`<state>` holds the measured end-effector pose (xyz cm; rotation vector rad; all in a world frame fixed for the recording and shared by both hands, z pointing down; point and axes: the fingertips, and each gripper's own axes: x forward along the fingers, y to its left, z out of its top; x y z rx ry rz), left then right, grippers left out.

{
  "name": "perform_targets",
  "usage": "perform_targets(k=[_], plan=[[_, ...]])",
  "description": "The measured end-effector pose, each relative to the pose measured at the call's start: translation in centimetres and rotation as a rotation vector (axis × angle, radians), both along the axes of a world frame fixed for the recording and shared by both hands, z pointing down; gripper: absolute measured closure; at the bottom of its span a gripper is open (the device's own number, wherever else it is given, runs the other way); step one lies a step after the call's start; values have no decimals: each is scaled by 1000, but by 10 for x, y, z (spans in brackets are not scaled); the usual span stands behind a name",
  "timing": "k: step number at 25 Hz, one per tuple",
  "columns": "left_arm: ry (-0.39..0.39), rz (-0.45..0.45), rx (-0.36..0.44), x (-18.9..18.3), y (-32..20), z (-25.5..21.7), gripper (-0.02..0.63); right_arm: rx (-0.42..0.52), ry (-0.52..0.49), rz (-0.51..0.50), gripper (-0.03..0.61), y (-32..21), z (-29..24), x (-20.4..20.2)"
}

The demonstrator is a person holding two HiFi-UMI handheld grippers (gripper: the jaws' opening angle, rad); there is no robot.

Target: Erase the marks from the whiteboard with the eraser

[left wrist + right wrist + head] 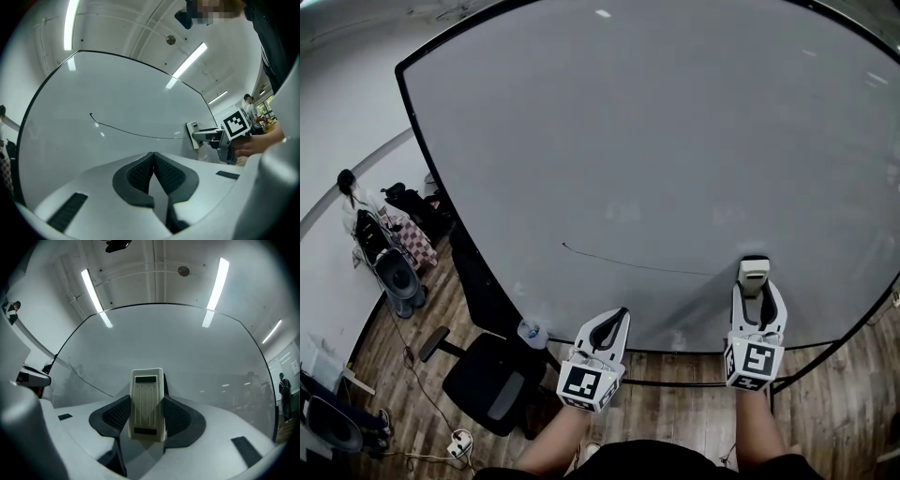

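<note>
**A wide whiteboard, one thin line, and the eraser at its end**

A large whiteboard [656, 141] with a dark frame fills most of what we see. It stands on a wooden floor [412, 328] under long ceiling lights. A single thin dark mark [637, 265] runs across the lower part of the board.

Our right gripper [757, 284] is clamped on the eraser [754, 270]. The pale ribbed block sits upright between the two dark pads, which press its sides. It sticks out past the jaw tips, and its far face looks to be against the board. From this gripper the mark stretches away to the left, and its near end lies just beside the eraser.

Our left gripper [622, 314] holds nothing. Its jaws are brought together so that the pads meet at the tips. It points at the board's lower edge, well to the left of the right gripper, with the mark ahead of it and slightly above. Below and to the left of this gripper a black office chair [492, 380] stands on the floor.
</note>
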<state>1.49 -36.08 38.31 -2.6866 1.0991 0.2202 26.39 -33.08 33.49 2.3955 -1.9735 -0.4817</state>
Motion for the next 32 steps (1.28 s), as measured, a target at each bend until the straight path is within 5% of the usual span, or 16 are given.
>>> perform_targets(k=[32], plan=[[37, 114, 1, -152, -54, 16, 595, 38, -44, 22, 334, -63, 3, -196]])
